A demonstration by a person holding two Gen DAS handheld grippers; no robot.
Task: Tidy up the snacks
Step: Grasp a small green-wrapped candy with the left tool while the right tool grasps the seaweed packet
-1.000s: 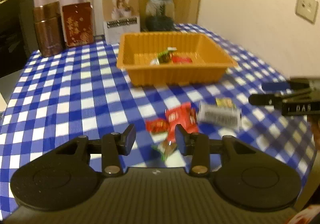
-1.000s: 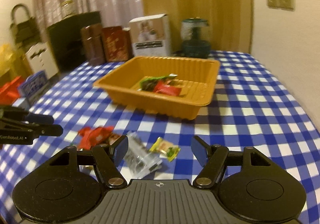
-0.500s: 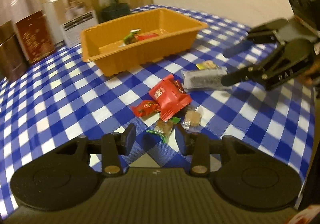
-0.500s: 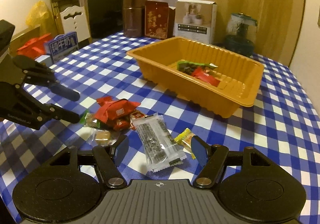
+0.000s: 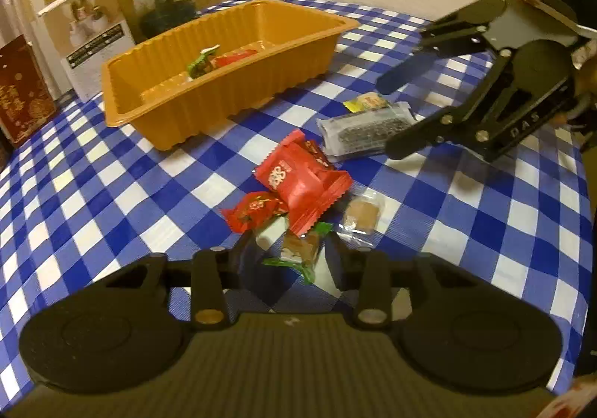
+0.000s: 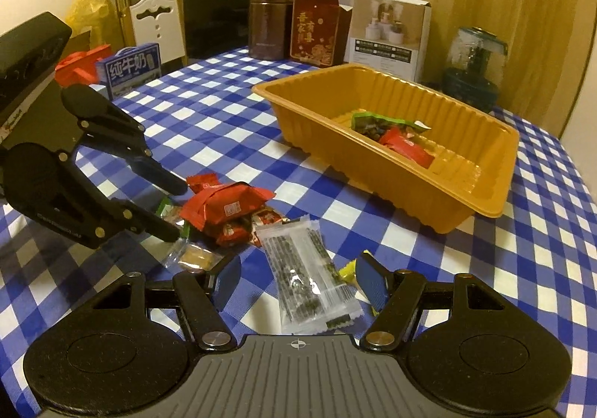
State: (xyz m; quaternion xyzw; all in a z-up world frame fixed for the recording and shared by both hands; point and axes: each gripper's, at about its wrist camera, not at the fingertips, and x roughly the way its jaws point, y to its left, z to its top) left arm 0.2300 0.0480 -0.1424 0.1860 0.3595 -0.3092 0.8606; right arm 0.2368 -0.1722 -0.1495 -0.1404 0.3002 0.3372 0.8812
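Both grippers have dropped closer to the loose snacks than half a second ago. Left gripper now brackets the green-twist candy with jaws narrow but not closed on it (nothing held). Right gripper stands wide apart around the near end of the clear seaweed packet, also empty.

Location: remaining snacks lie in a pile on the checked tablecloth, near the front of the orange tray; two or three wrapped pieces already sit in the tray.

Risks (judgement):
- Candy touches the big red packet and small red candy; closing the left jaws could pinch a neighbouring wrapper and drag it along.
- Seaweed packet is flat and slick; fingers may skid over the film or only crease it.
- Yellow candy sits just beside the right finger and could be nudged.
- Clear-wrapped brown sweet lies between the two grippers, so both closing together may crowd each other.

Room: tablecloth towards the tray is open; the tray's ribbed wall must be cleared by lifting before crossing. Table edge runs near the right gripper's side, so a flicked packet could slide off.
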